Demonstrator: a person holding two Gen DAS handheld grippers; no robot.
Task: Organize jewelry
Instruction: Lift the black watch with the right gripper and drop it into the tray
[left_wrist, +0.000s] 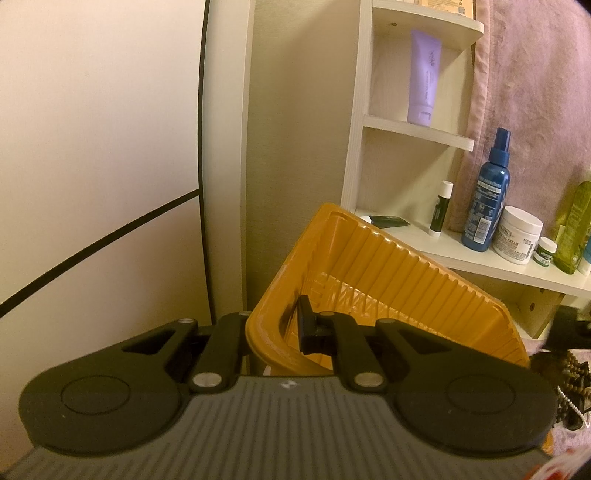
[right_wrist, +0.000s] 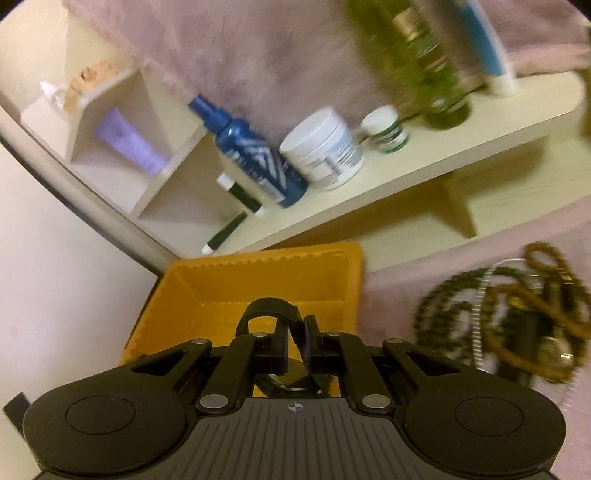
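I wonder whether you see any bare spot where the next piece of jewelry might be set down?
The orange tray floor looks bare ahead of the right gripper, which grips a black strap. Pink cloth between the tray and the tangled necklaces is free. The shelf is crowded with bottles and jars. The left gripper clamps the tray's near wall.

Left gripper (left_wrist: 275, 325) clamped; right gripper (right_wrist: 295, 341) pinched closed.

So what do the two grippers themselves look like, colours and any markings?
Both look alike. The left gripper has a grey ribbed body with a small white mark at its front edge, two round matte-black housings with a raised disc on each, and black linkage arms joined by silver pins. The right gripper has the same build, with a small crosshair mark. No cables, hands or sleeves show.
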